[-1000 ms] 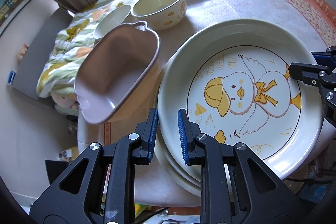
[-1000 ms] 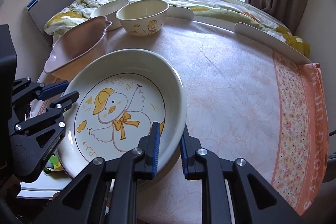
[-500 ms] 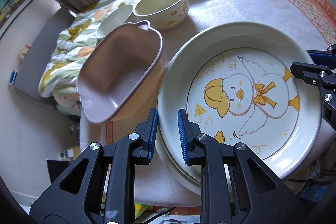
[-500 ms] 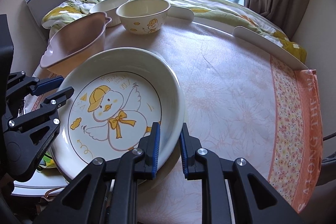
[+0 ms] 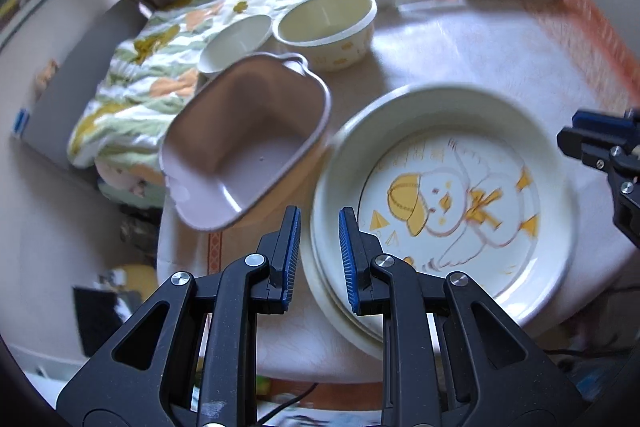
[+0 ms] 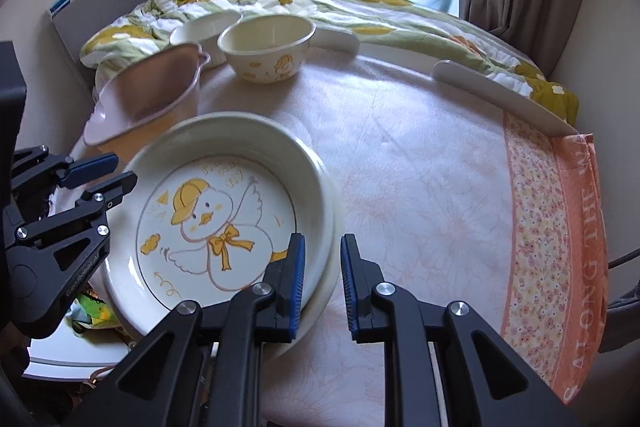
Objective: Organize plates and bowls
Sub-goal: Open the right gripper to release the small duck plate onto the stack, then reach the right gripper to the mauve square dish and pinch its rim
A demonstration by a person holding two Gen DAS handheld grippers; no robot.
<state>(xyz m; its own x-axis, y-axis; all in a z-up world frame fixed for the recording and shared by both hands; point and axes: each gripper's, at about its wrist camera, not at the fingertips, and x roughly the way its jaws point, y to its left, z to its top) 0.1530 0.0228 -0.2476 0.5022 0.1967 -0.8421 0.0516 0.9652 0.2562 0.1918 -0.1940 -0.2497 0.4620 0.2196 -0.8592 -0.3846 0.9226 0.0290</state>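
A white duck-print plate (image 5: 444, 187) lies on top of a stack of plates near the table's front edge; it also shows in the right wrist view (image 6: 224, 211). My left gripper (image 5: 319, 247) is open, its fingers straddling the stack's left rim. My right gripper (image 6: 322, 277) is open, astride the stack's right rim. A pink handled dish (image 5: 248, 143) stands left of the plates. A cream duck bowl (image 5: 326, 27) and a small white bowl (image 5: 236, 41) stand behind it.
The round table (image 6: 420, 163) has a pale floral cloth with an orange border (image 6: 560, 227) at the right. A bed with a flowered quilt (image 6: 360, 11) lies behind the table. White edge guards (image 6: 500, 99) sit on the far rim.
Both grippers have pulled back and upward a little from the plate stack, and their jaws have spread slightly wider. The plates now rest lower on the table.
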